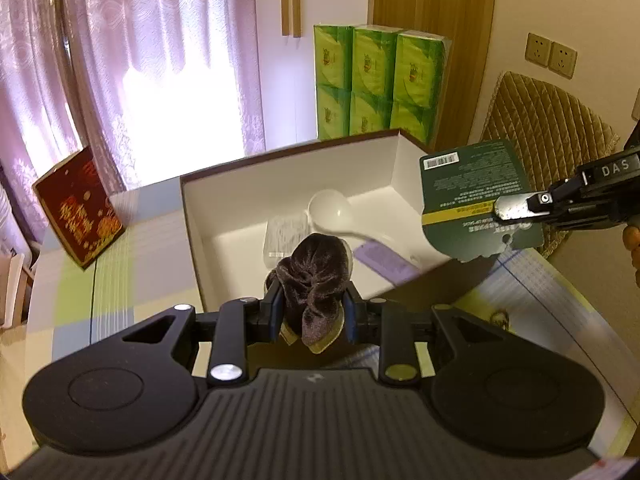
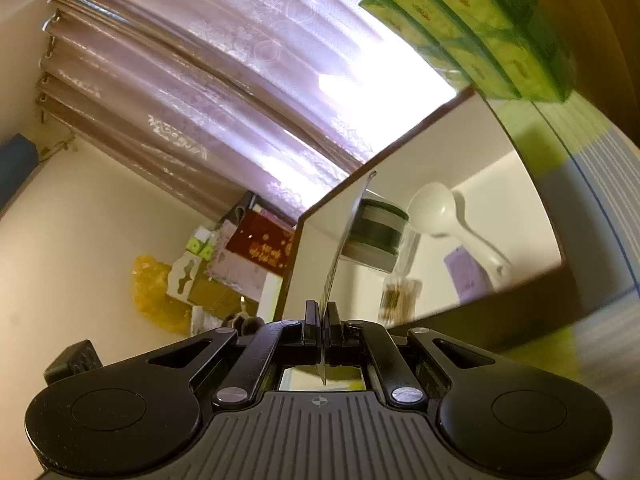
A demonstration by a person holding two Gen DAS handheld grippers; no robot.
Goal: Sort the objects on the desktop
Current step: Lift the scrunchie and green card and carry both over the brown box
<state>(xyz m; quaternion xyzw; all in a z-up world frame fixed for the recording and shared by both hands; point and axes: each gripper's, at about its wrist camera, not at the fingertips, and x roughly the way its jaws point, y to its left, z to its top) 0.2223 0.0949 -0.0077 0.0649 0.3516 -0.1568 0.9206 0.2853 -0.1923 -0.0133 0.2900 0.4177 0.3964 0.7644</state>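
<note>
Visibly, two clamped hand-held grippers: left (image 1: 314,310) on one brown cloth (image 1: 316,276), right (image 2: 323,320) on one green card (image 1: 476,196).

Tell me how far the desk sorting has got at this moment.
Done: a white spoon, a clear packet and a purple item lie in the white box. In hand: the left gripper grips a brown scrunchie; the right gripper pinches a green card package. Left: dropping both in.
</note>
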